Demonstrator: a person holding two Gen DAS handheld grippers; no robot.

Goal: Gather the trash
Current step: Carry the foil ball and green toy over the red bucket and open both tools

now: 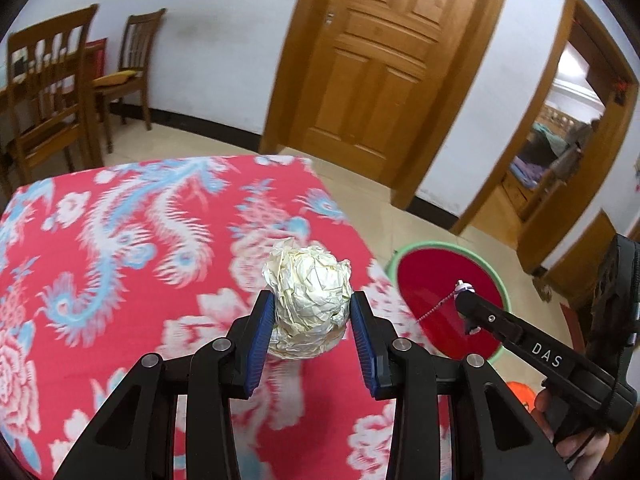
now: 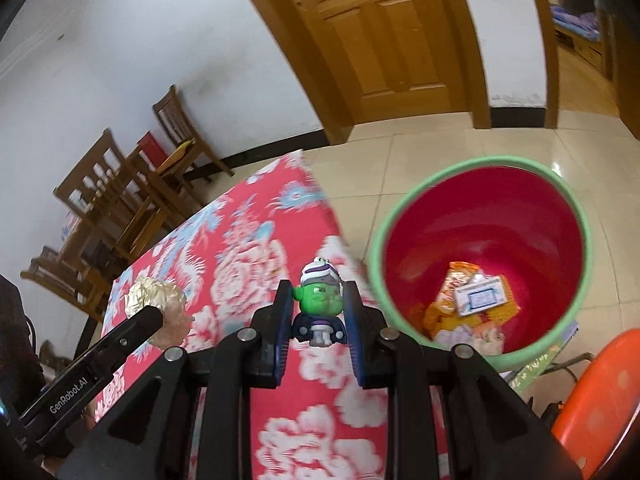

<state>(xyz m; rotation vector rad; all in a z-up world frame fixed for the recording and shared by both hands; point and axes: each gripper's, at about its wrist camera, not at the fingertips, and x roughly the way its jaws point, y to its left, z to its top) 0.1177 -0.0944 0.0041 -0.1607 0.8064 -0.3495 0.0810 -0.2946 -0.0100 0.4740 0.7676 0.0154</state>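
Above floral tablecloth: left fingers pinching paper ball; right fingers pinching green figurine.

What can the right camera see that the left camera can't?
Only the right camera shows the wrappers in the bin, the toy's green face, and an orange stool. Only the left shows the toy's chain and a bedroom. Both show the paper ball, tablecloth, door and chairs.
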